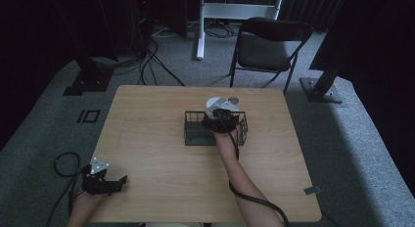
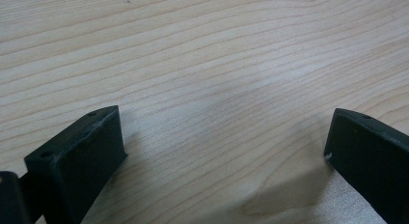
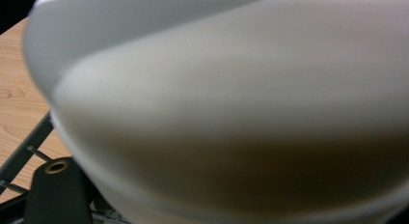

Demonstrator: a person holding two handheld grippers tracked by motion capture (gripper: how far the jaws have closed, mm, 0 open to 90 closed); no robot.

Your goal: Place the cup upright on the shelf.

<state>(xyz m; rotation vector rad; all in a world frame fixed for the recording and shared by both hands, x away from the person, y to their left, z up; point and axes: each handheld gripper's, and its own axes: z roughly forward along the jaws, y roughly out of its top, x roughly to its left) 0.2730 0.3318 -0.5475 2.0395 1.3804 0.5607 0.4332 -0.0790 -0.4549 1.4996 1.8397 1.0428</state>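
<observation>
A black wire basket (image 1: 193,135) stands in the middle of the wooden table (image 1: 147,153). My right gripper (image 1: 219,117) hangs over the basket's far right part, shut on a white bowl (image 1: 214,105) that sits at the far rim. In the right gripper view the bowl (image 3: 231,103) is pressed close and blurred, with one black finger (image 3: 57,190) under it and basket wires (image 3: 24,143) at the left. My left gripper (image 1: 116,183) rests at the table's near left corner. Its jaws stand wide apart over bare wood (image 2: 222,137) with nothing between them.
A small round grey thing (image 1: 234,99) lies on the table just behind the basket. A black folding chair (image 1: 266,46) stands beyond the far edge. A cable loop (image 1: 66,163) lies on the carpet at the left, and a small clip (image 1: 312,190) sits off the table's right edge.
</observation>
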